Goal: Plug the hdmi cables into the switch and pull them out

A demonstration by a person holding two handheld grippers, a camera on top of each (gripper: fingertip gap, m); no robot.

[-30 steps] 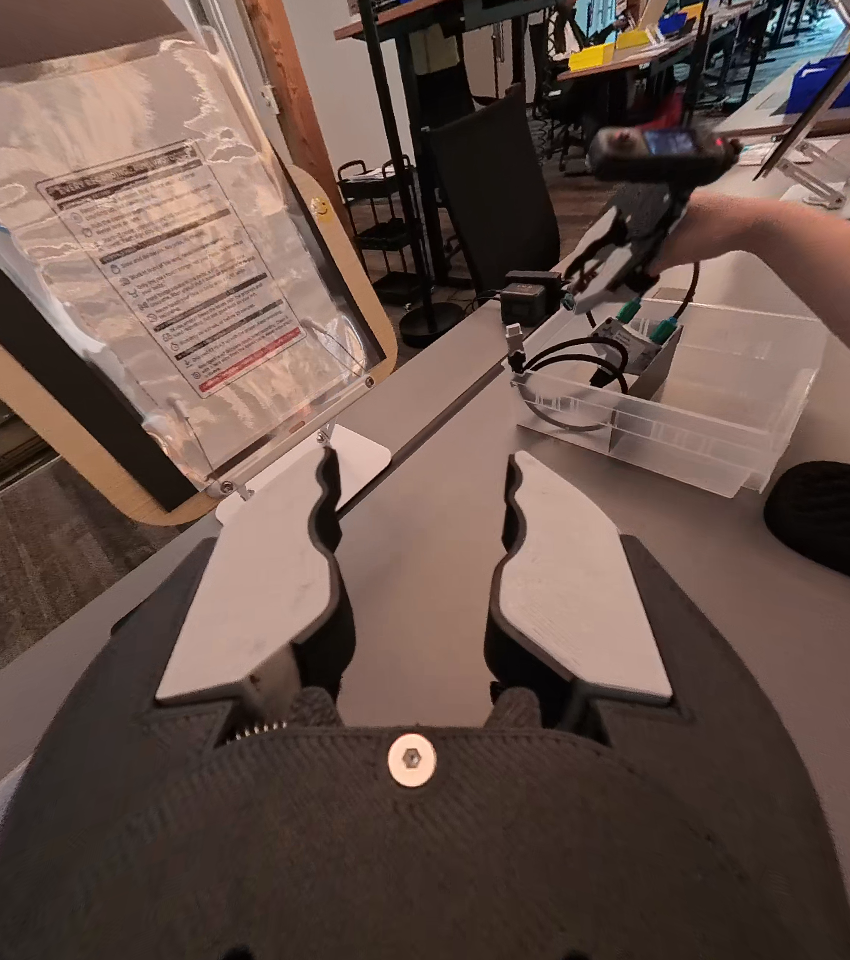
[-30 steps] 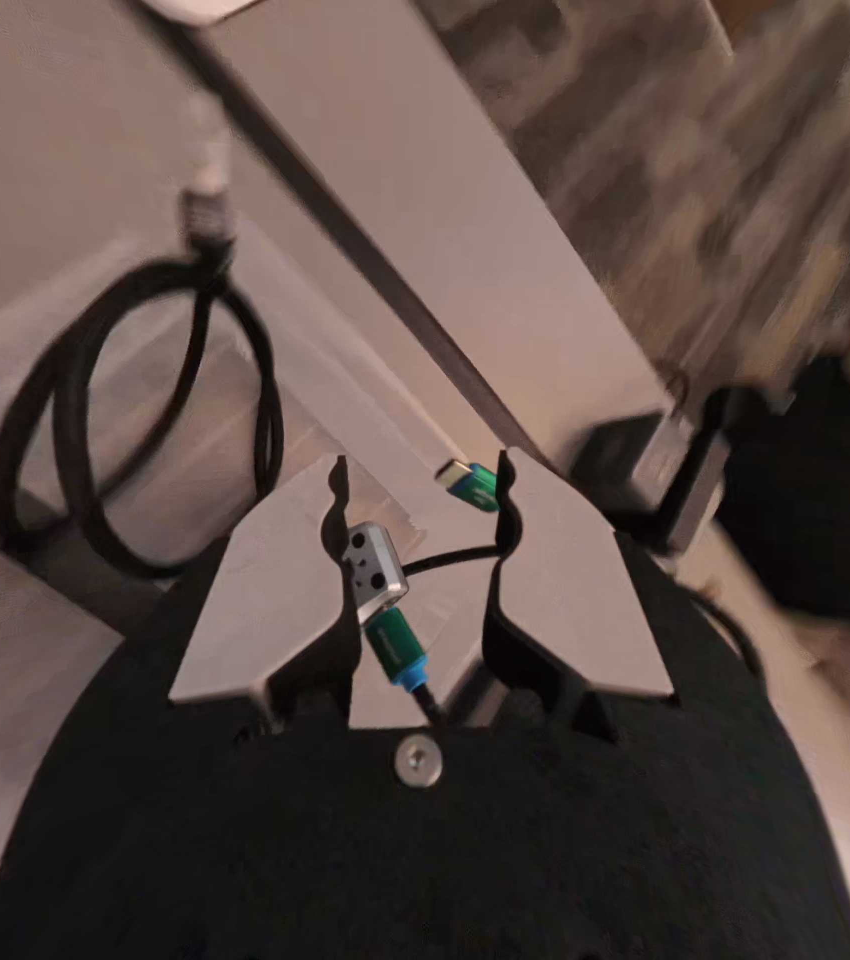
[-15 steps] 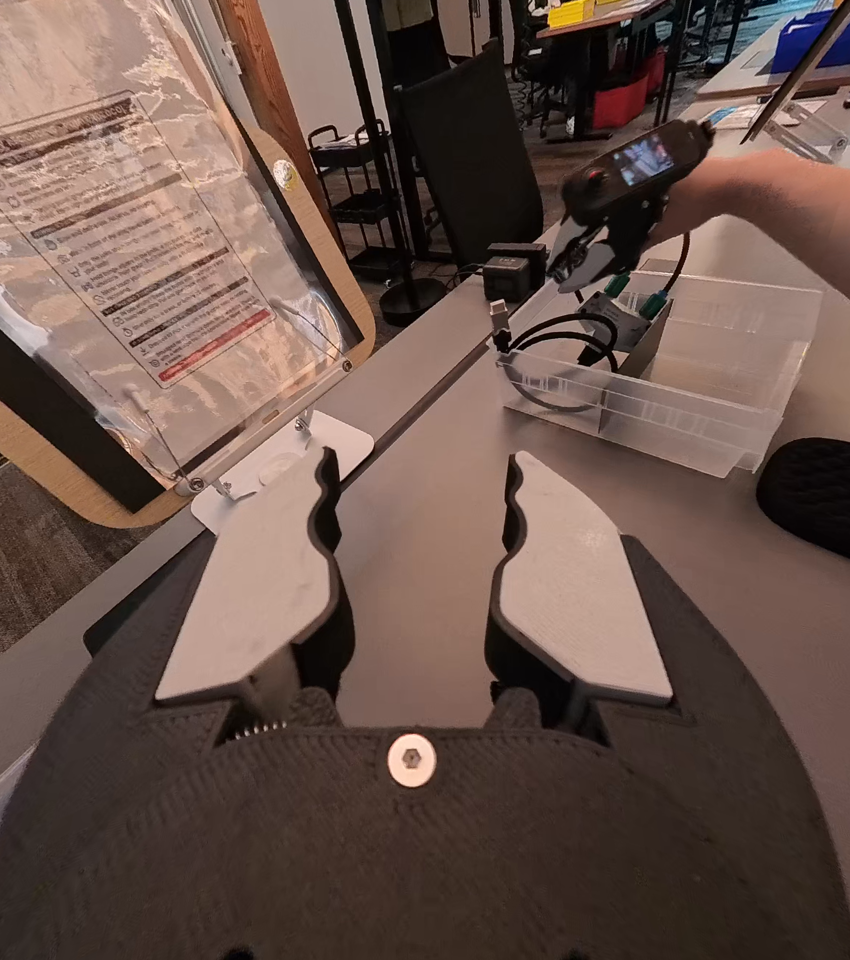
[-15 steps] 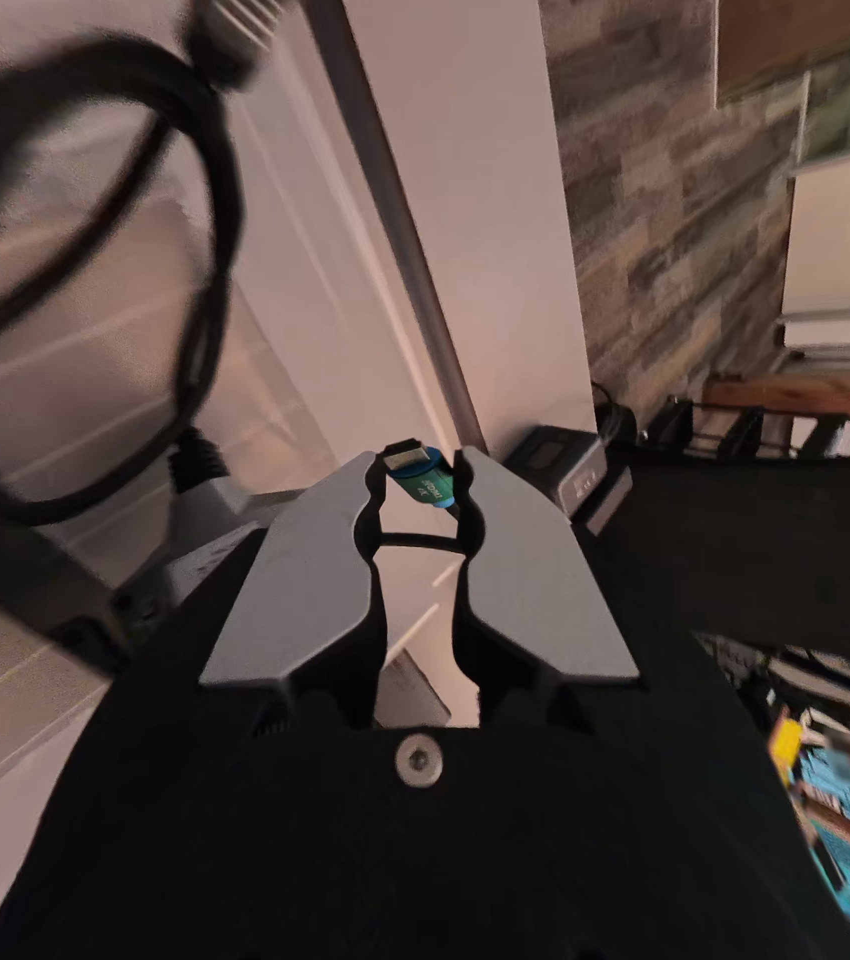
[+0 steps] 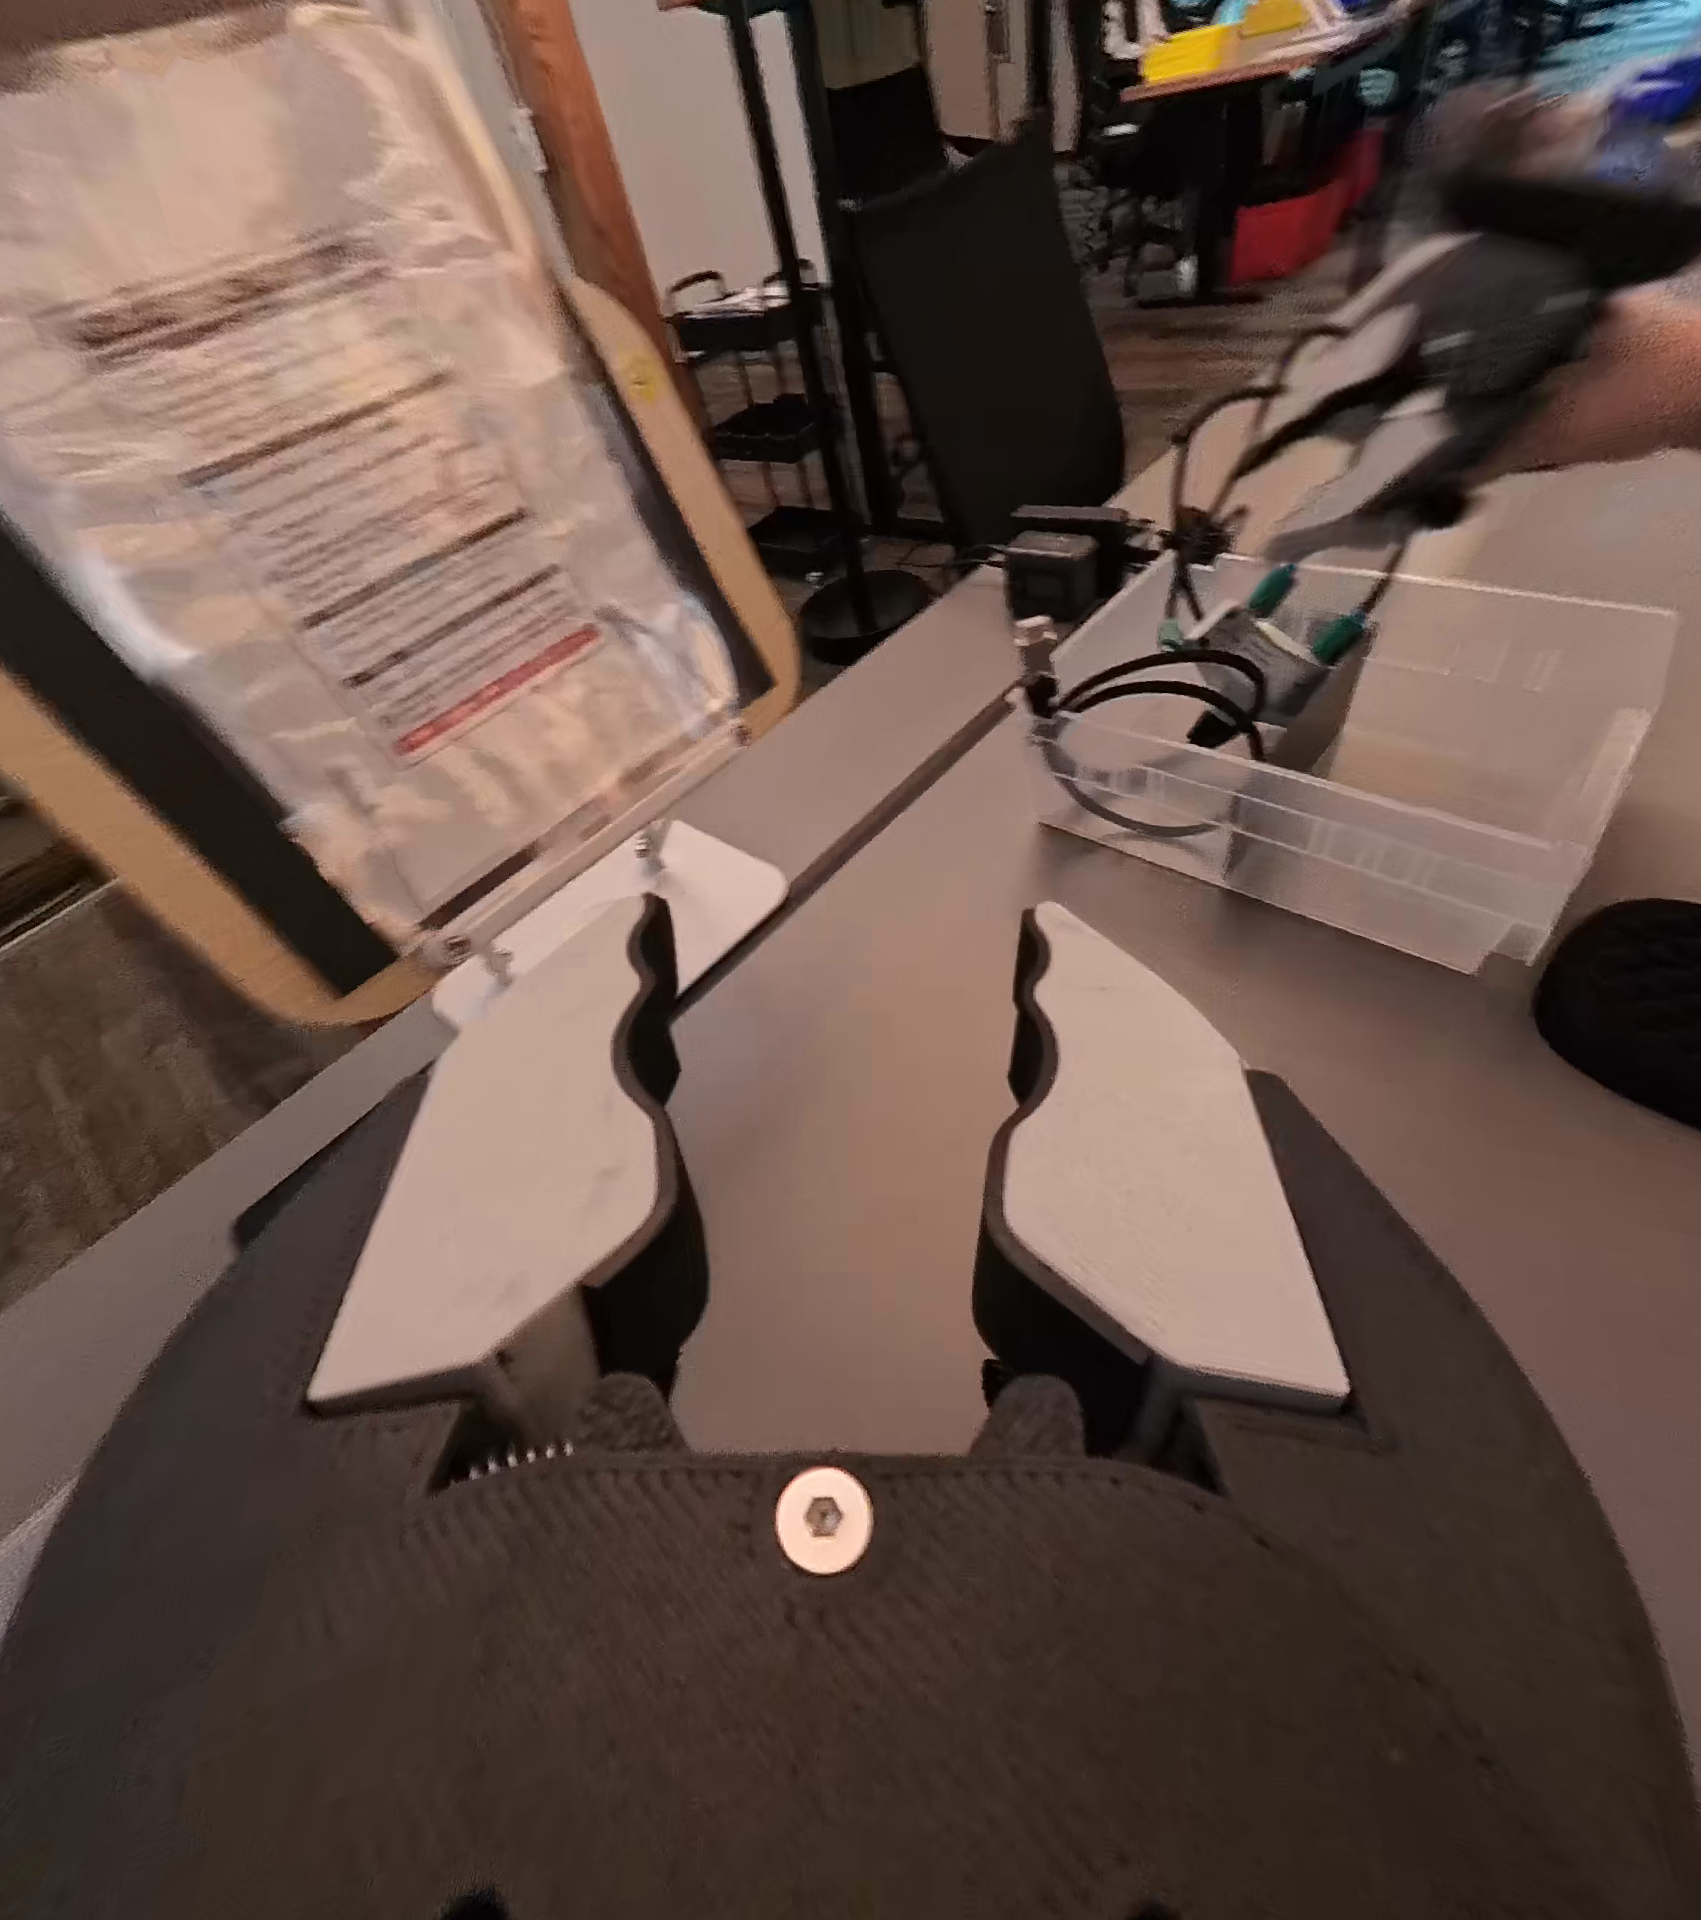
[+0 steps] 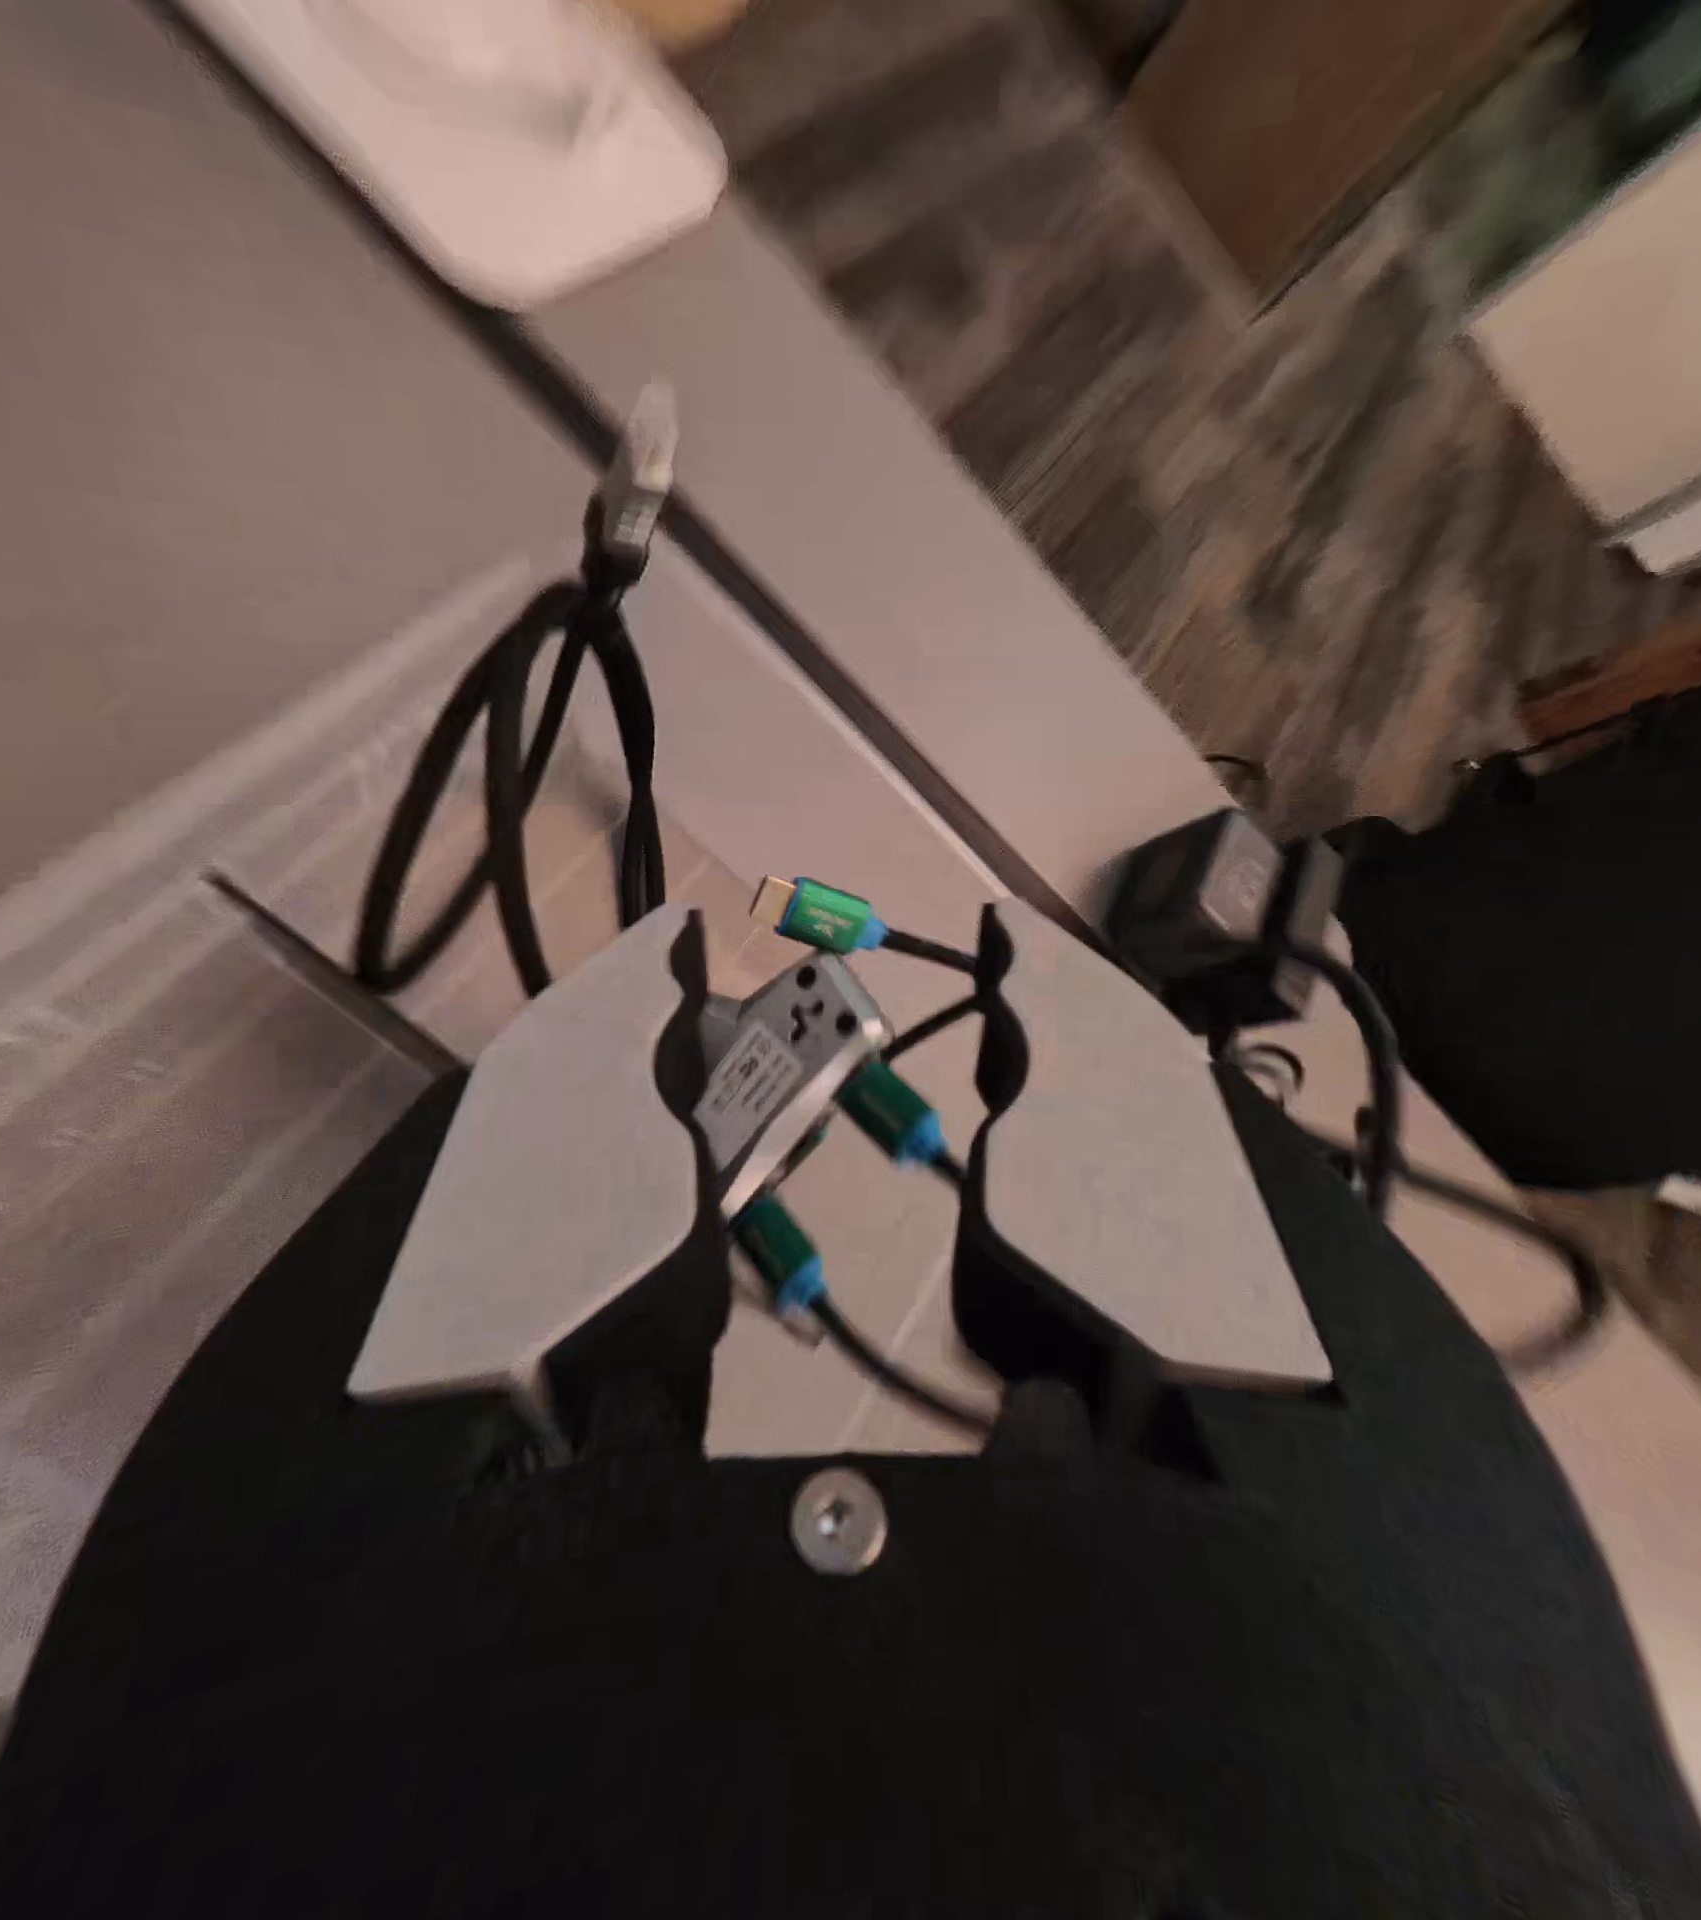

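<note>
The small grey switch [image 6: 784, 1060] sits tilted in the clear bin, with two green HDMI plugs [image 6: 887, 1117] in its side. A third green plug [image 6: 825, 920] hangs free just past it, on its thin black cable. My right gripper [image 6: 838, 912] is open above the switch; nothing is pinched between the jaws. In the left wrist view the right gripper [image 5: 1313, 447] is a blur above the bin and the switch [image 5: 1251, 649]. My left gripper [image 5: 844, 909] is open and empty, low over the grey table [image 5: 825, 1143].
The clear plastic bin [image 5: 1397, 831] also holds a coiled black cable [image 6: 513, 790] with a silver plug. An acrylic sign stand [image 5: 306, 468] leans at the left. A black pad [image 5: 1677, 1039] lies at the right, a black adapter [image 5: 1054, 561] at the table's far edge.
My right gripper was shut on the loose green plug and has opened and pulled back above the switch. My left gripper stays open, with only a small shift of view.
</note>
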